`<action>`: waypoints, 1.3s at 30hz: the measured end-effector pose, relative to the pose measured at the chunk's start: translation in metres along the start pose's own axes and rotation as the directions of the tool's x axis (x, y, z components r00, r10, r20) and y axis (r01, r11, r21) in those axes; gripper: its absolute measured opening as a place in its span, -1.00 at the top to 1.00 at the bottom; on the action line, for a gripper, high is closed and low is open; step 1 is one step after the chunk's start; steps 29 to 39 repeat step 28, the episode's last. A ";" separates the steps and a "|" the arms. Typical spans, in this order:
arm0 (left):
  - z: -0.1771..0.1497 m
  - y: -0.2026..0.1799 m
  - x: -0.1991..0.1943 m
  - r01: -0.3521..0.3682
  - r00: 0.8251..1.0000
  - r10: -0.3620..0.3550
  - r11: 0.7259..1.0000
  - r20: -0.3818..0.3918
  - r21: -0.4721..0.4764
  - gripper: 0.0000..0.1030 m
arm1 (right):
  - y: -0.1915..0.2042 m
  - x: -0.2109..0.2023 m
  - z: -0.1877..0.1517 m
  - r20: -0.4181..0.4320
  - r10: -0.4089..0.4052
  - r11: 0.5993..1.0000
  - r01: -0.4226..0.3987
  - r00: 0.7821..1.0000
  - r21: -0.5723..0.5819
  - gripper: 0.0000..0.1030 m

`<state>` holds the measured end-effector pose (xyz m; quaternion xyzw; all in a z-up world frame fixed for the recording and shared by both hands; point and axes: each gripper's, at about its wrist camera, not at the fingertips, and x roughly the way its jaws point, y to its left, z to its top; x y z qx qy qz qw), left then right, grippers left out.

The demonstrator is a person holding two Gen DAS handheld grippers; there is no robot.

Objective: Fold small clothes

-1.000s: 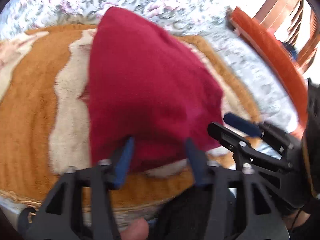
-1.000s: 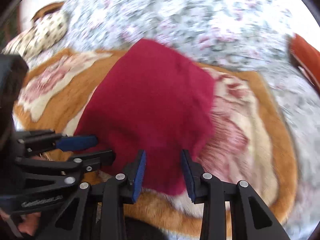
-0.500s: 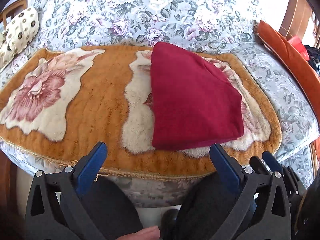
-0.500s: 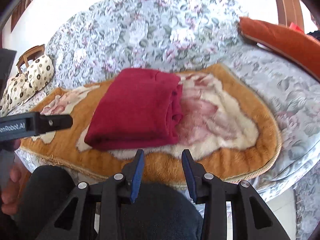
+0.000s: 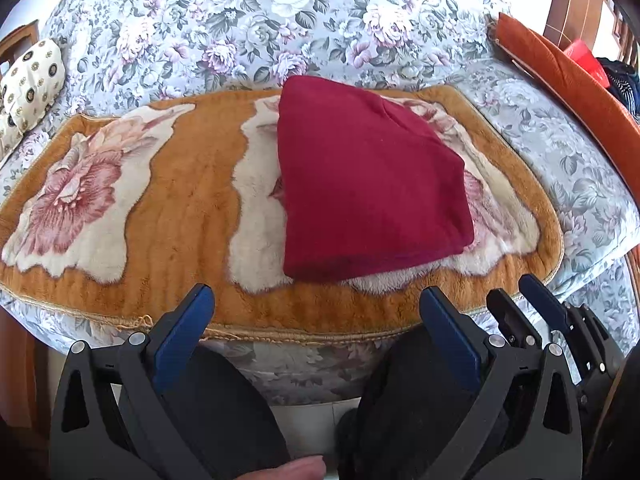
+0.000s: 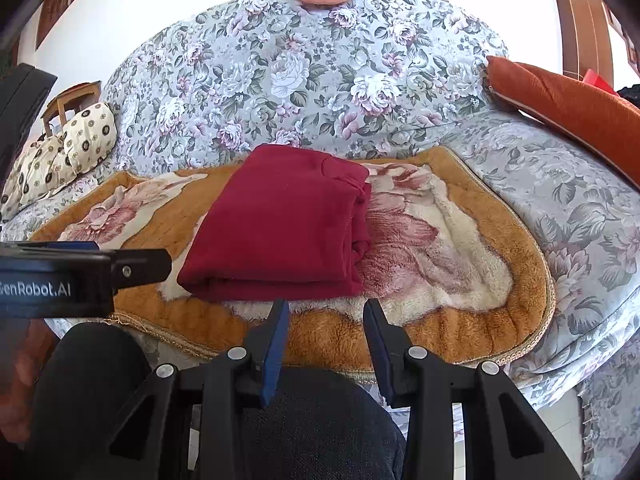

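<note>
Folded red garment (image 5: 368,184) lay on the plush mat (image 5: 192,200) on the sofa seat, both of our tools clear of it.

Our left hand-held gripper (image 5: 316,304) stood wide with nothing between its jaws, which had just been opening; our right hand-held gripper (image 6: 325,322) stood narrower, also empty. We judged the fold done, and a good finish meant leaving the bundle square without dragging its near edge. The mat's front trim ran just ahead of our fingertips; bare mat lay to the left, the orange cushion (image 6: 568,108) well apart on the right.
</note>
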<state>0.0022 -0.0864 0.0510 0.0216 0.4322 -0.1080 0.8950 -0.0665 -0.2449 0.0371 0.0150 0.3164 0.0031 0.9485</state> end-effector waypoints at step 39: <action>-0.010 -0.011 0.009 -0.006 1.000 0.006 0.998 -0.003 0.065 -0.99 | 0.001 0.003 0.000 -0.007 0.003 1.000 -0.003 1.000 0.002 0.29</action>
